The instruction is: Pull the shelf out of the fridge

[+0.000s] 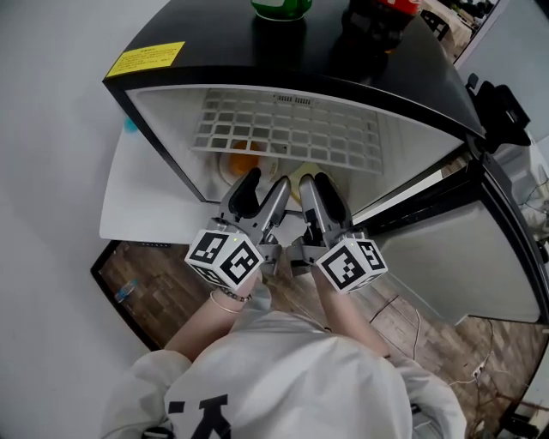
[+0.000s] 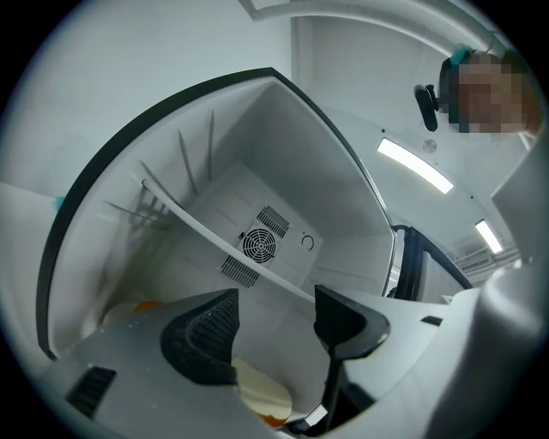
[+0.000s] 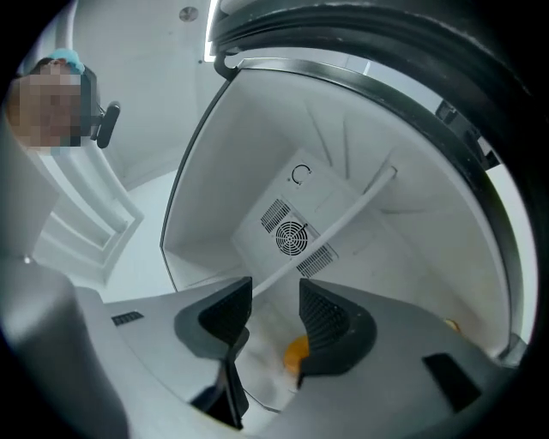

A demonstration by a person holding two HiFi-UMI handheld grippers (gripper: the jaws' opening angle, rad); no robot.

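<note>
Shelf (image 1: 292,129) sits fully seated in the fridge (image 1: 214,53), upper centre of the head view, so nothing's been pulled out yet! Left gripper (image 1: 262,194) and right gripper (image 1: 319,195) hover side by side just below its front edge, jaws apart and empty on both. All the work's ahead: reach in, clamp the edge, draw it out

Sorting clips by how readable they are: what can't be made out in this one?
- Food below the white wire shelf: head view, the grid, left claw and right claw cover it; only orange and pale patches show.
- Green round object on the black fridge top: cut by the head view's upper edge.
- Dark bulky object beside it: cut off, too dark.
- Yellow rectangular label: print too small.
</note>
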